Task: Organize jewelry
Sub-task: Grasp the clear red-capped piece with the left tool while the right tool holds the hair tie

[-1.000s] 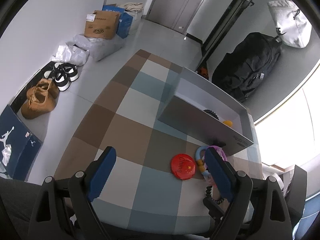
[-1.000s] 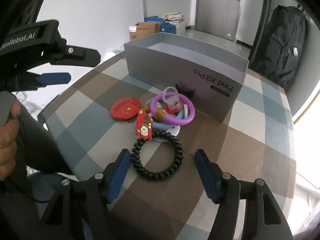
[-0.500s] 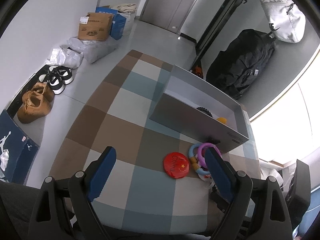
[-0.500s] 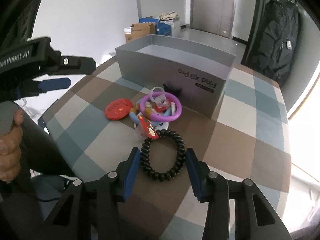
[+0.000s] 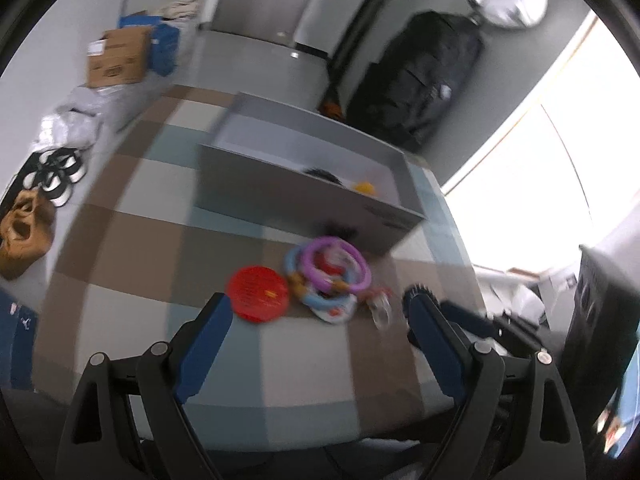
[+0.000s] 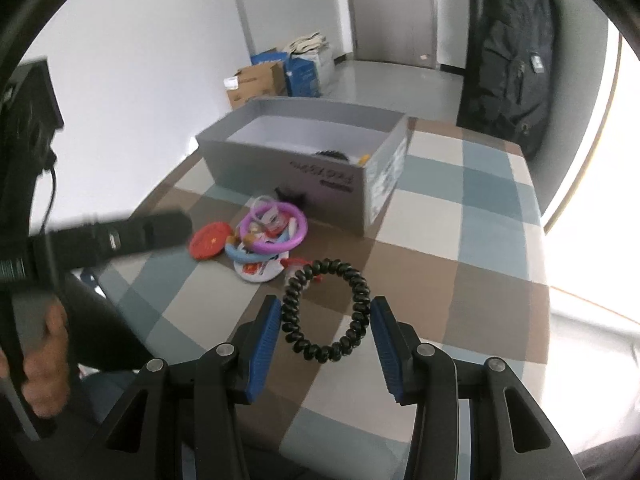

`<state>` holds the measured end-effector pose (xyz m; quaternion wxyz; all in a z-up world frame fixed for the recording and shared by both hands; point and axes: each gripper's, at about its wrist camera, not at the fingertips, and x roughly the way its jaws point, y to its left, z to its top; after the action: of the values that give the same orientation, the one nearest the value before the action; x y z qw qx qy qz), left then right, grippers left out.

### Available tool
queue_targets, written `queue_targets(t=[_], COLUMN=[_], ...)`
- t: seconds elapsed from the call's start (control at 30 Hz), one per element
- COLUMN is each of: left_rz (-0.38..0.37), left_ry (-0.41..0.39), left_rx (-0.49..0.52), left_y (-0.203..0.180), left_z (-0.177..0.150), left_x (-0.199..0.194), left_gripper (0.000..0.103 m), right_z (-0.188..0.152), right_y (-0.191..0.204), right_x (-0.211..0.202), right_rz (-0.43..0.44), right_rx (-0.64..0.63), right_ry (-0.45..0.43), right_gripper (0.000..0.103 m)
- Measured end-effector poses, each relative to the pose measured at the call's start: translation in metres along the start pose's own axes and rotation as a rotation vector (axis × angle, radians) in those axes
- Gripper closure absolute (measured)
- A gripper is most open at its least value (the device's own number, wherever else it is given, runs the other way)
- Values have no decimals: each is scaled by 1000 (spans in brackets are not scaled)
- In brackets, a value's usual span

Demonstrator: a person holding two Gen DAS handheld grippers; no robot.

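My right gripper (image 6: 325,312) is shut on a black coil bracelet (image 6: 325,312) and holds it lifted above the checked tablecloth. Beyond it lies a pile of jewelry: a purple ring (image 6: 276,226), a blue ring (image 6: 240,255), a red round badge (image 6: 209,240) and a white disc (image 6: 258,270). The grey box (image 6: 304,168) stands behind the pile with a black item and a yellow item inside. My left gripper (image 5: 320,312) is open and empty, near the red badge (image 5: 258,294) and the rings (image 5: 334,268). The left wrist view is blurred.
The table (image 6: 472,240) has a brown, blue and cream checked cloth. A black backpack (image 6: 512,52) leans at the wall beyond the table. Cardboard boxes (image 5: 120,58) and shoes (image 5: 52,176) lie on the floor at the left. The bright window is on the right.
My right gripper has closed on the black coil bracelet and lifted it off the cloth. My left gripper has swung right toward the pile, blurring its view.
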<state>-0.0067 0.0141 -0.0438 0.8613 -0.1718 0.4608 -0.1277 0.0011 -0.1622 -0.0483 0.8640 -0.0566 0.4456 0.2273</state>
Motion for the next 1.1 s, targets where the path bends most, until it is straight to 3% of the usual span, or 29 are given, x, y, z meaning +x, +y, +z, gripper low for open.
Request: queue_targets(t=[0.13, 0.2, 0.43, 0.47, 0.5, 0.53, 0.67, 0.93, 1.07, 1.1], left_rz=[-39, -52, -47, -37, -29, -23, 42, 102, 146, 146], left_ry=[47, 73, 120, 130, 145, 164, 151, 137, 138, 141], left_rx=[31, 49, 83, 86, 88, 91, 96, 83, 92, 92], left_y=[-17, -24, -45, -47, -49, -52, -58, -67, -67, -66], left_z=[-5, -8, -14, -15, -15, -16, -15, -7, -4, -4], left_x=[11, 16, 34, 38, 42, 47, 51, 58, 60, 59], left_gripper=[17, 25, 26, 35, 50, 56, 58, 60, 88, 89], right_z=[1, 1, 2, 2, 1, 1, 1, -2, -4, -4], right_y=[-16, -24, -65, -68, -71, -73, -76, -85, -87, -88], right_x=[-9, -13, -32, -34, -36, -37, -41, -45, -45, -45], right_rz=[-11, -19, -22, -22, -20, -15, 0, 23, 26, 27], right_rx=[52, 87, 216, 225, 234, 243, 255, 272, 276, 278], right_ry=[-21, -31, -85, -91, -97, -102, -114, -131, -128, -128], right_gripper=[58, 58, 58, 58, 58, 58, 58, 58, 58, 58])
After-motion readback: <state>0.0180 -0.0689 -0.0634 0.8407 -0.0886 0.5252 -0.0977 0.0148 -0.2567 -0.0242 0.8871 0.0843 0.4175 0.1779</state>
